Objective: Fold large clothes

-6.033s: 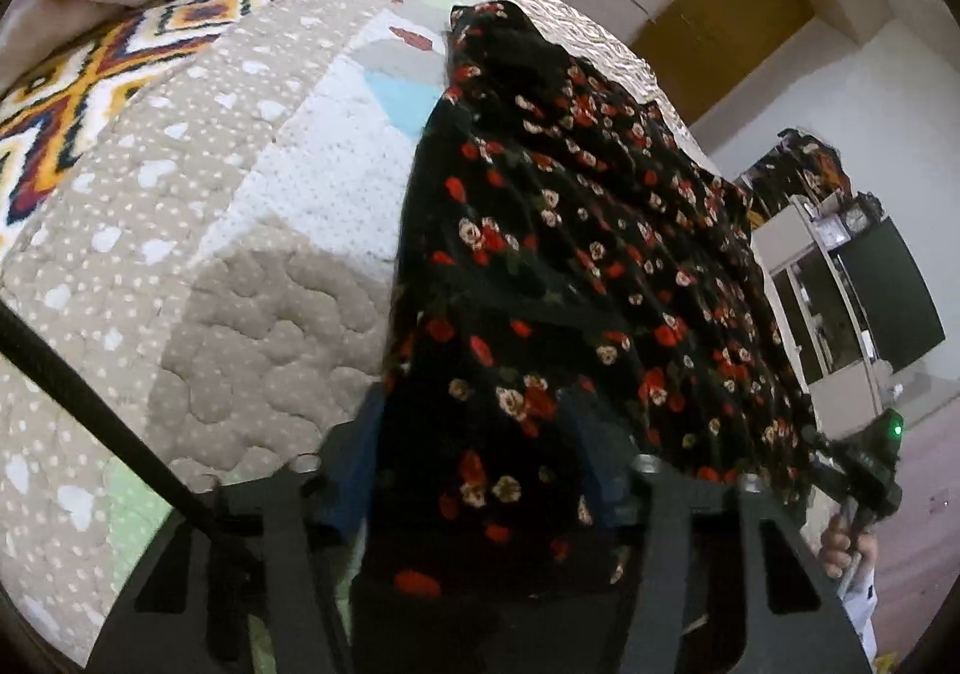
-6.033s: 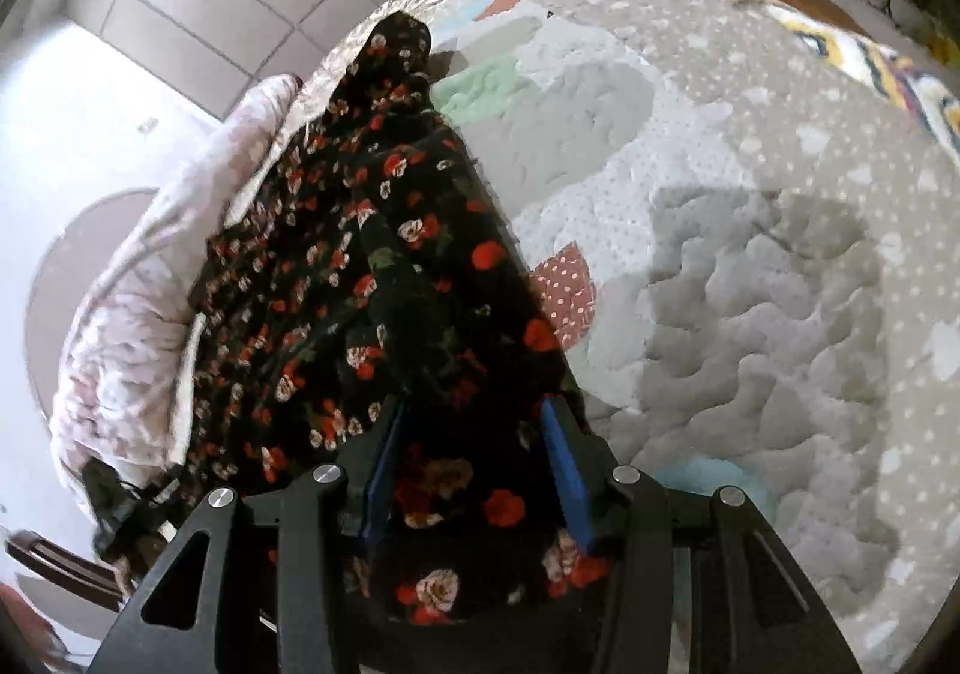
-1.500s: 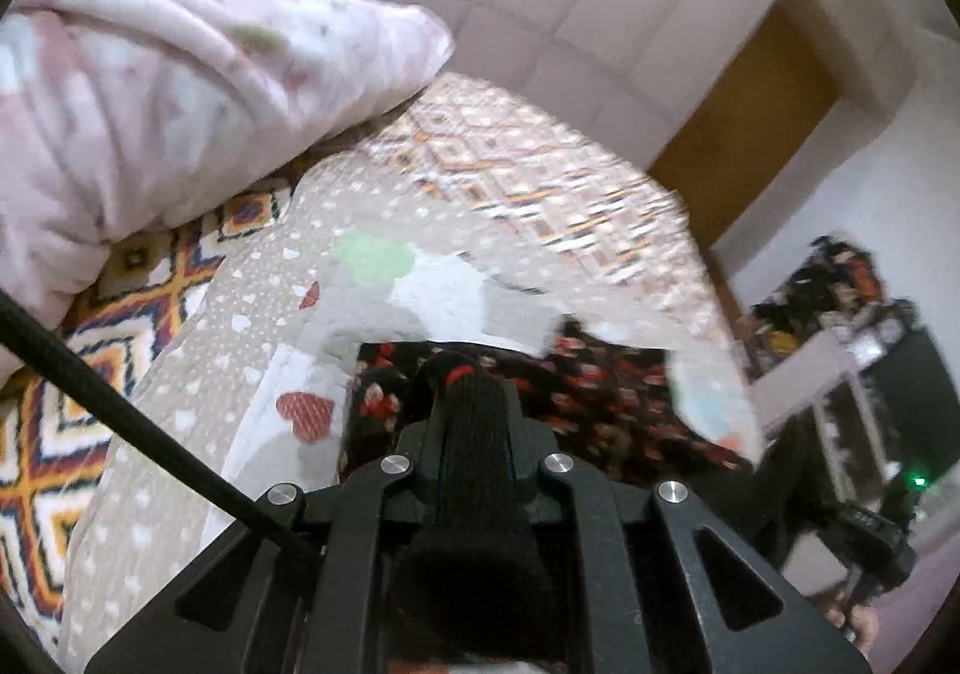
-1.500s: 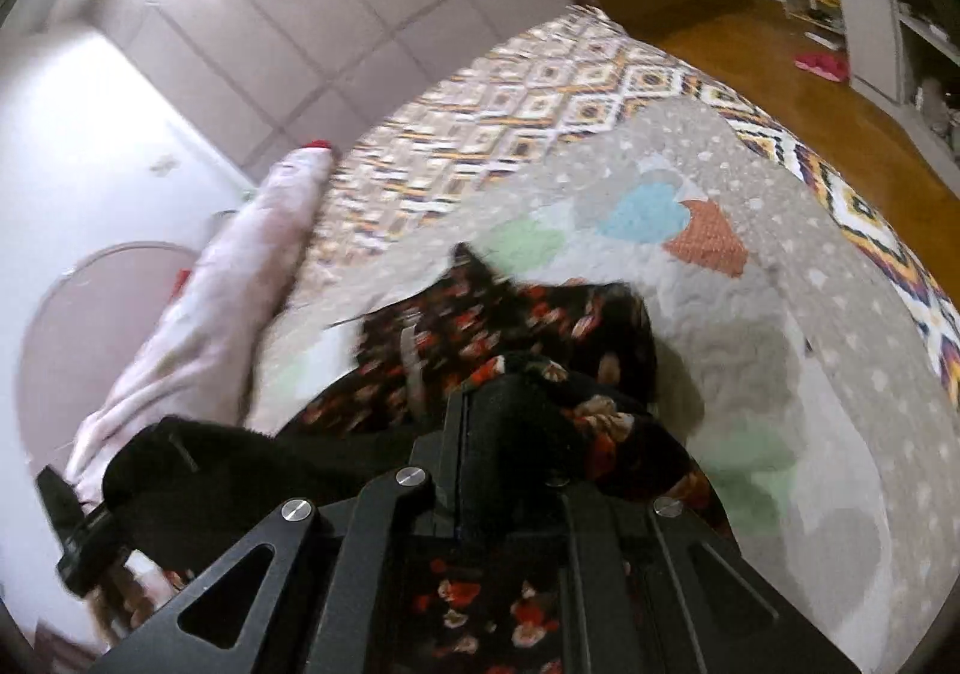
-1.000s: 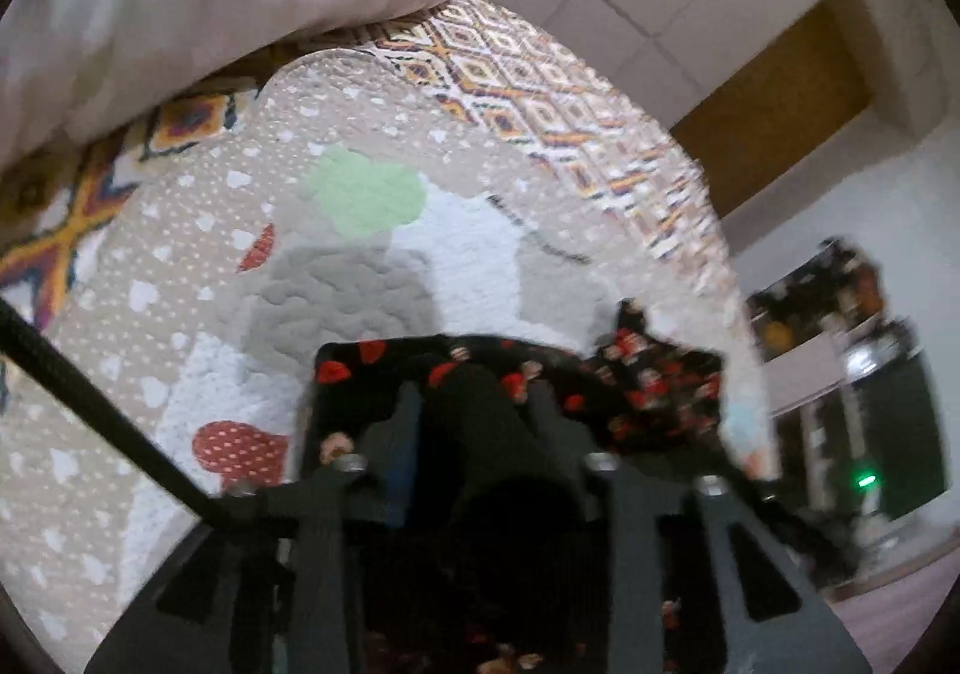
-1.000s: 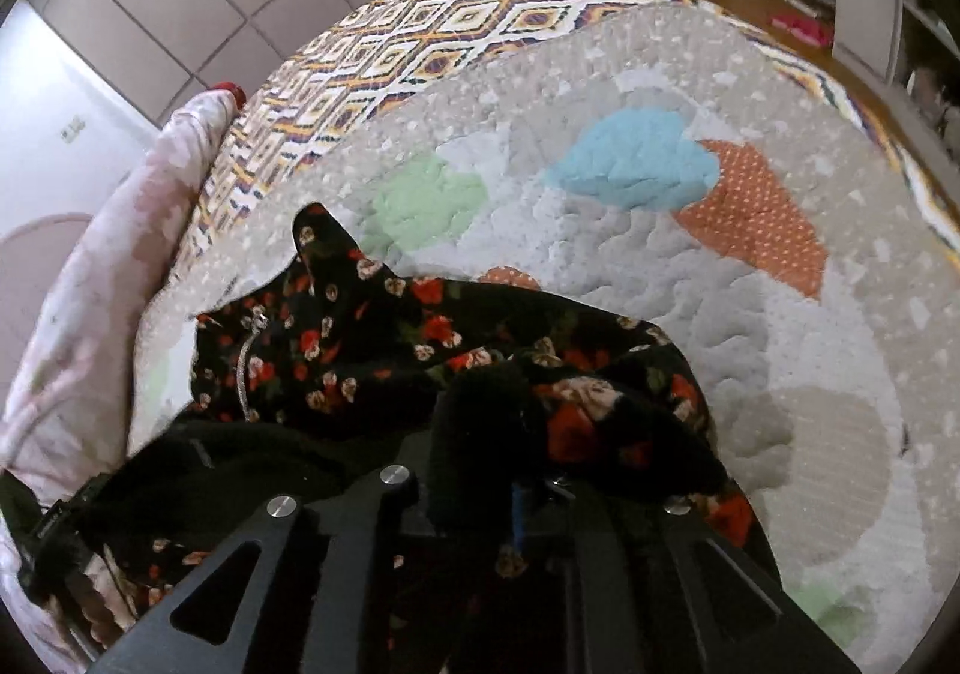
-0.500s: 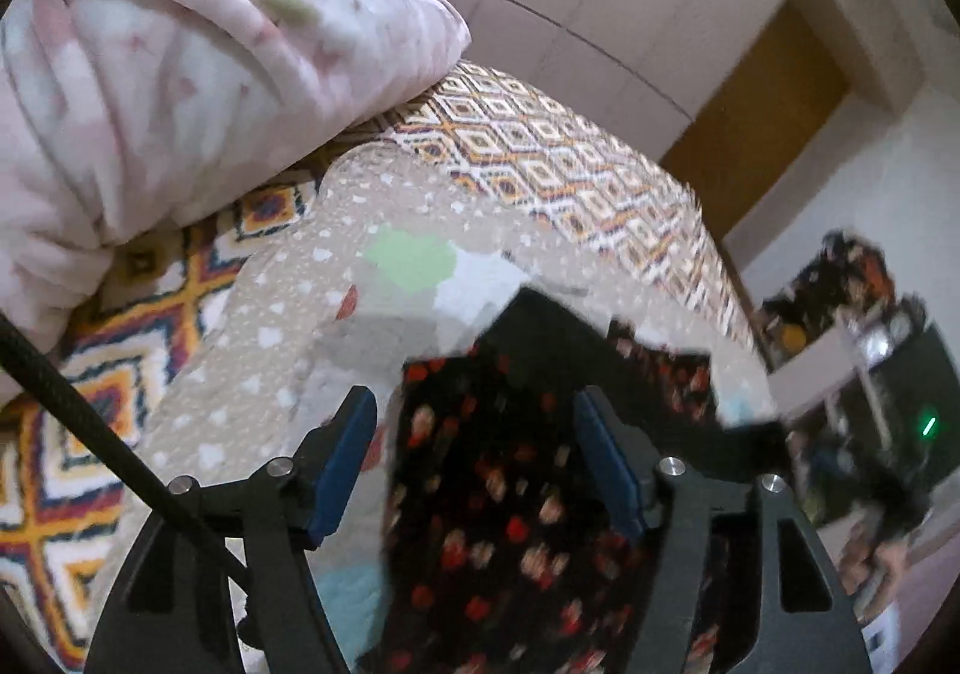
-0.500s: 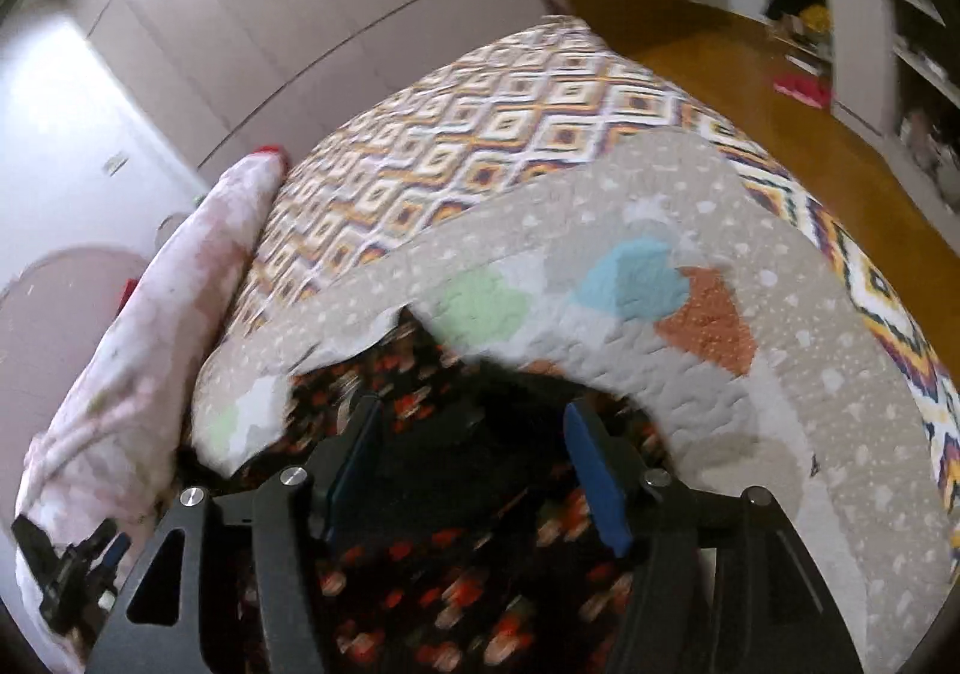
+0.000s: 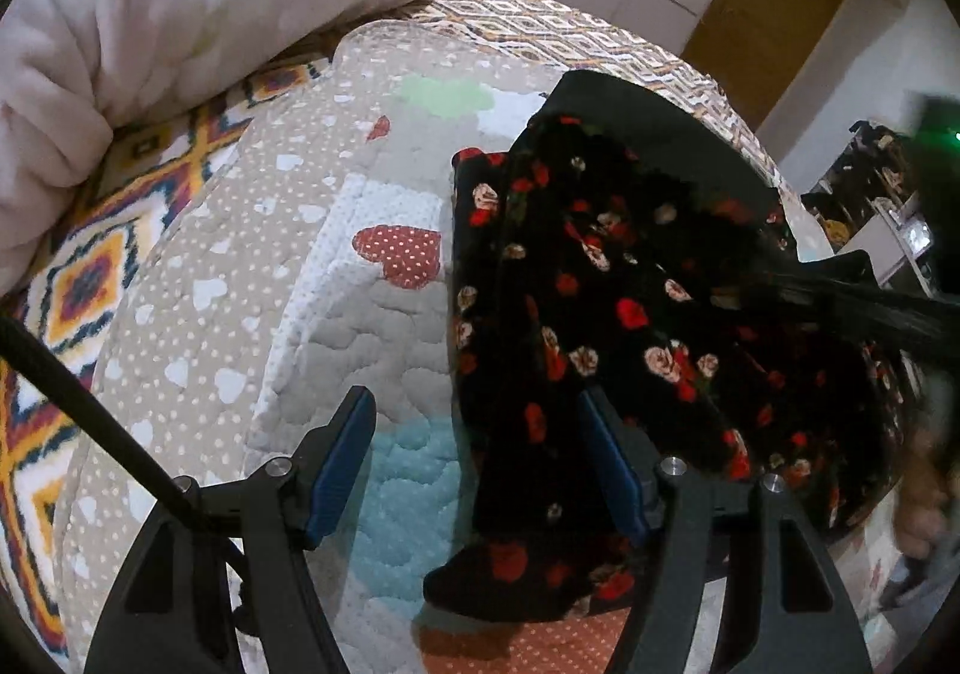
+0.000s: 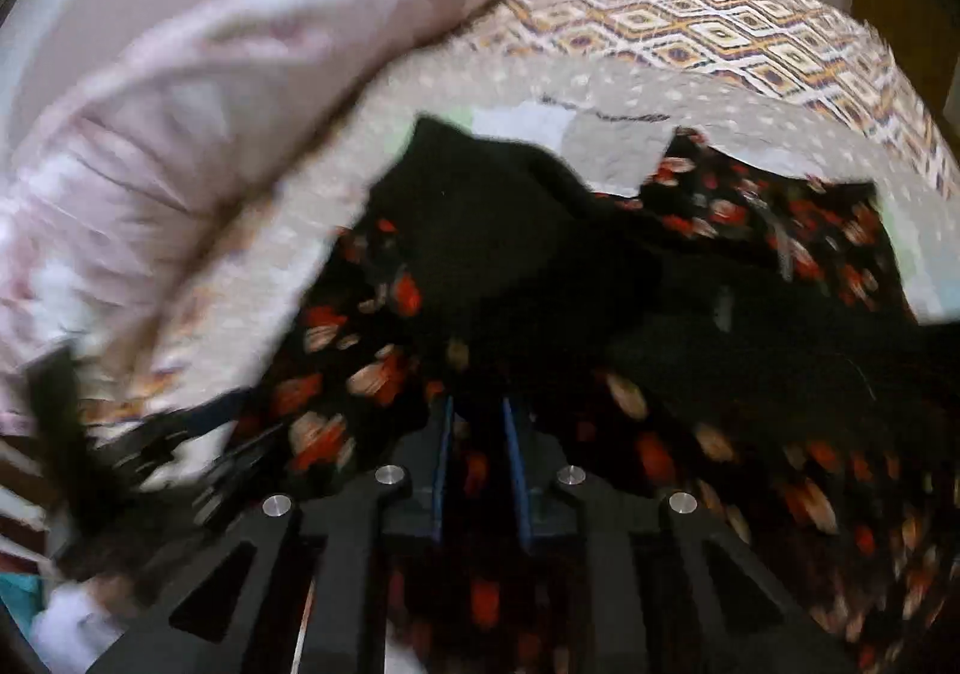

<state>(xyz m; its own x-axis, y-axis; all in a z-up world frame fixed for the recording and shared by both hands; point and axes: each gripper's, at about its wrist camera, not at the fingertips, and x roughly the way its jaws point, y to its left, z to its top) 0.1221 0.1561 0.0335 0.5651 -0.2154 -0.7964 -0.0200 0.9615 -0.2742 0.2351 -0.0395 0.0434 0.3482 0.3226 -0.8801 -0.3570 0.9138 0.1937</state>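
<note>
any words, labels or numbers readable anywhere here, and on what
None: no readable text shows in either view.
The floral garment carries only a flower print; no tag shows.
The quilt has hearts and dots, no lettering.
The shelf clutter at the right edge of the left wrist view is too small and blurred to read.
The right wrist view is motion-blurred throughout.
</note>
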